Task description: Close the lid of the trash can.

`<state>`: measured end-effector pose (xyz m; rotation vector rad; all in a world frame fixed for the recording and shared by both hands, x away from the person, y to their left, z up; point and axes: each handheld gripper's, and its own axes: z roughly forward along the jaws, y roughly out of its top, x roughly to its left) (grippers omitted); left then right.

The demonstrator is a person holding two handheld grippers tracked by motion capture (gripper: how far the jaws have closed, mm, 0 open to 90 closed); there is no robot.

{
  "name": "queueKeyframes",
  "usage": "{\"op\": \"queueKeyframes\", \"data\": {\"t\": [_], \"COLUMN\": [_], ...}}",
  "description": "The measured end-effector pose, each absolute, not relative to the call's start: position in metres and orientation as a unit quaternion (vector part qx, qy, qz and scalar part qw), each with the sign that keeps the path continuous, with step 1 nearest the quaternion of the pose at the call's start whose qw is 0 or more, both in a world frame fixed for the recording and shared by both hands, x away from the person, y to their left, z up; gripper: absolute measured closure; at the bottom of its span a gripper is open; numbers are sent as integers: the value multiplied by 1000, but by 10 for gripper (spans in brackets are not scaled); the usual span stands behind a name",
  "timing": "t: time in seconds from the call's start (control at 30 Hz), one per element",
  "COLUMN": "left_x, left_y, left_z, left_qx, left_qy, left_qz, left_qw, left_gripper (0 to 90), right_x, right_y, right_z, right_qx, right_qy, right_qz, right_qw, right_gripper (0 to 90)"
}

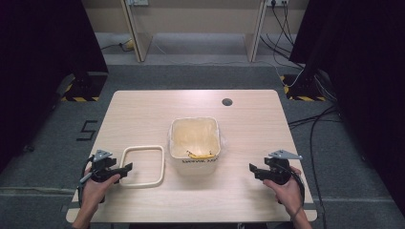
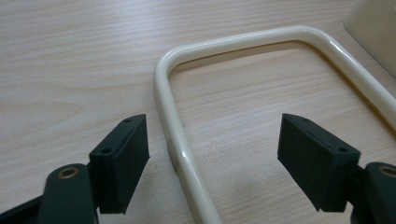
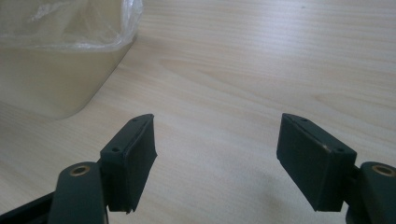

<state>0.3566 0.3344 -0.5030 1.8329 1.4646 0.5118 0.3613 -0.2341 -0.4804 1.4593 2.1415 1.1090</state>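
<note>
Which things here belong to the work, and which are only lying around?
Belong to the work:
- cream ring frame, between the open left hand-held gripper jaws
- bin with clear bag liner

Only around:
- cables on the floor
- table hole

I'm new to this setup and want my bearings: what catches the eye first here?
The cream bin, lined with a clear bag, stands at the middle of the wooden table, something yellow inside it. Just to its left lies a cream ring frame flat on the table, with the open left gripper straddling its near edge. The right gripper is open over bare wood, right of the bin.
</note>
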Motion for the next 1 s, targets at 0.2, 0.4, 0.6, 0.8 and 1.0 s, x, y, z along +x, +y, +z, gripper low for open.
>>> {"op": "queueKeyframes", "data": {"t": [0.2, 0.4, 0.6, 0.8, 1.0], "left_x": [363, 374, 385, 389, 395], "left_y": [338, 338, 335, 332, 326], "left_z": [-505, -507, -510, -508, -507], "left_qx": [711, 716, 735, 745, 759], "left_qy": [576, 580, 568, 559, 545], "left_qz": [201, 199, 206, 218, 228], "left_qw": [350, 333, 310, 290, 274], "left_gripper": [277, 417, 558, 685, 802], "right_x": [356, 357, 355, 353, 354], "right_y": [-234, -235, -233, -229, -230], "right_z": [-483, -484, -484, -482, -482], "right_qx": [508, 508, 509, 499, 500], "right_qy": [754, 754, 755, 758, 757], "right_qz": [386, 386, 384, 389, 389], "right_qw": [156, 155, 154, 158, 159], "right_gripper": [284, 285, 286, 290, 295]}}
